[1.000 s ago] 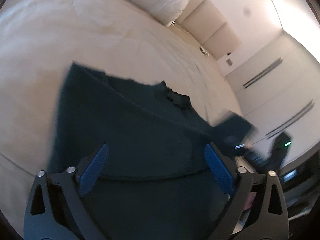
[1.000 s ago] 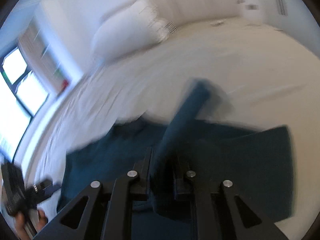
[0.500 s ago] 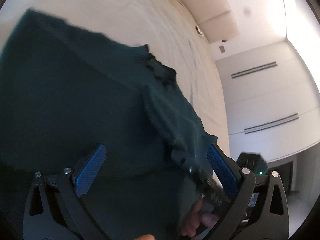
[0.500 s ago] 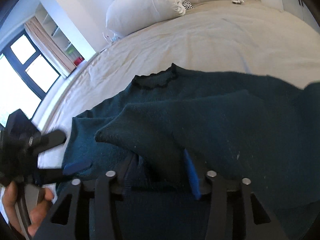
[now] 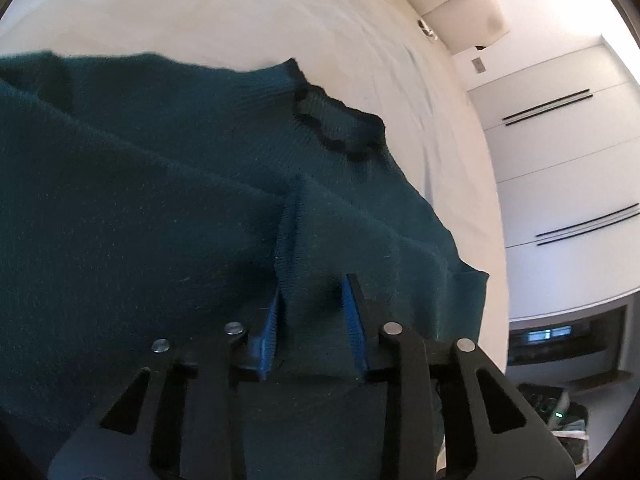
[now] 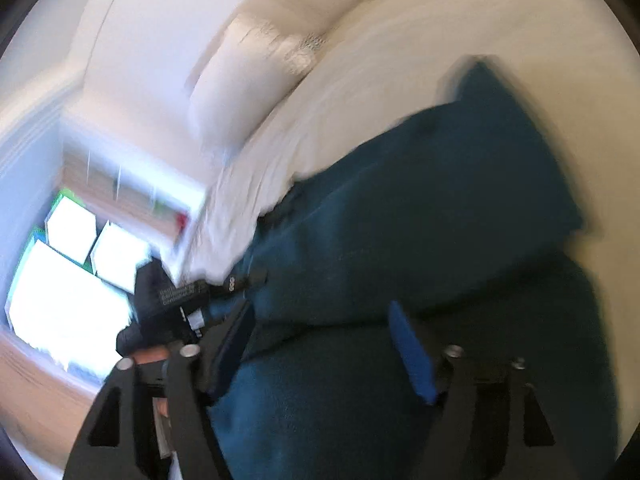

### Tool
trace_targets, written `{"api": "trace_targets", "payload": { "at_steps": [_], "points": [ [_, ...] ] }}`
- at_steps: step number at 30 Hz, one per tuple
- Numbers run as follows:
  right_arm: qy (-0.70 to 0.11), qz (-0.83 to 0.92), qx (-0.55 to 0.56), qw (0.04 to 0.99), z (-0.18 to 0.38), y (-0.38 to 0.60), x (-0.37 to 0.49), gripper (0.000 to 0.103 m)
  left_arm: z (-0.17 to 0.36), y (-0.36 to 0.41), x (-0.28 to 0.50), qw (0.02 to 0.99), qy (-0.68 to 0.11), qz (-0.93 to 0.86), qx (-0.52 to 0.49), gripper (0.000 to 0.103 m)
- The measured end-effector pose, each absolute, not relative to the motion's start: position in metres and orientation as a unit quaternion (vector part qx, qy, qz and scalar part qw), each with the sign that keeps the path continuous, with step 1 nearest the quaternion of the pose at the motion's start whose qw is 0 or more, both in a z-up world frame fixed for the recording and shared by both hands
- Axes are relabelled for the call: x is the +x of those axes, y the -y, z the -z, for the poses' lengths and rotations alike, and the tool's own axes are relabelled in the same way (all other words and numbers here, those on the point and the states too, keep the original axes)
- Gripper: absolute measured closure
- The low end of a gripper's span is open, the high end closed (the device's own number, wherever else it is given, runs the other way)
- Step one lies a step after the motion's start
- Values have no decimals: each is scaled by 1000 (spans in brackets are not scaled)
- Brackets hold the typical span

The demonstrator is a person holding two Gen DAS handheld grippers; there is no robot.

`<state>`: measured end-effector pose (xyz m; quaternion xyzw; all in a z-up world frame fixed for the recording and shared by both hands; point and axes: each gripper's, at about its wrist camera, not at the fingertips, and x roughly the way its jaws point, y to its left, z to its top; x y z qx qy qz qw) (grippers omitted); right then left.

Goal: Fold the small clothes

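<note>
A dark teal knitted sweater [image 5: 160,200] lies spread on the white bed [image 5: 240,12], its ruffled collar [image 5: 336,124] toward the far side. One sleeve [image 5: 304,240] is folded across the body, cuff end toward me. My left gripper [image 5: 314,288] has its jaws closing, and the blue pads press on that sleeve's end. In the blurred right wrist view my right gripper [image 6: 320,312] hovers low over the sweater [image 6: 440,200], jaws opening wide, nothing pinched between them. The left gripper's body [image 6: 180,296] and a hand [image 6: 152,356] show at the left there.
The bed sheet [image 6: 520,40] stretches beyond the sweater, with a white pillow [image 6: 248,92] at the head. A padded headboard [image 5: 460,8] and white wardrobe doors [image 5: 560,160] stand to the right. Bright windows [image 6: 60,280] lie to the left.
My right gripper let go of the sleeve it carried, opened and rolled away. My left gripper moved in over the sweater and closed from wide open onto the folded sleeve's end.
</note>
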<state>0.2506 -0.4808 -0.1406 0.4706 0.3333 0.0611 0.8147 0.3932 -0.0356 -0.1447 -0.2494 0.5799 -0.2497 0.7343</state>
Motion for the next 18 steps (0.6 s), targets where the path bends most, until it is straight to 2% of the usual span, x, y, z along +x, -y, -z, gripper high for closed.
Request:
{"api": "trace_targets", "payload": {
  "at_steps": [5,11,18],
  "points": [
    [-316,-61,550,770,155,500,233,27,143,22,382,740,-569,256,-250,96],
    [-318,-69,573,752,162,492,243,25,125,20,371,770,-534,258,-236,98],
    [-275,-51,637,718,181,519,249,25,89,-16,355,814,-473,237,-238,98]
  ]
}}
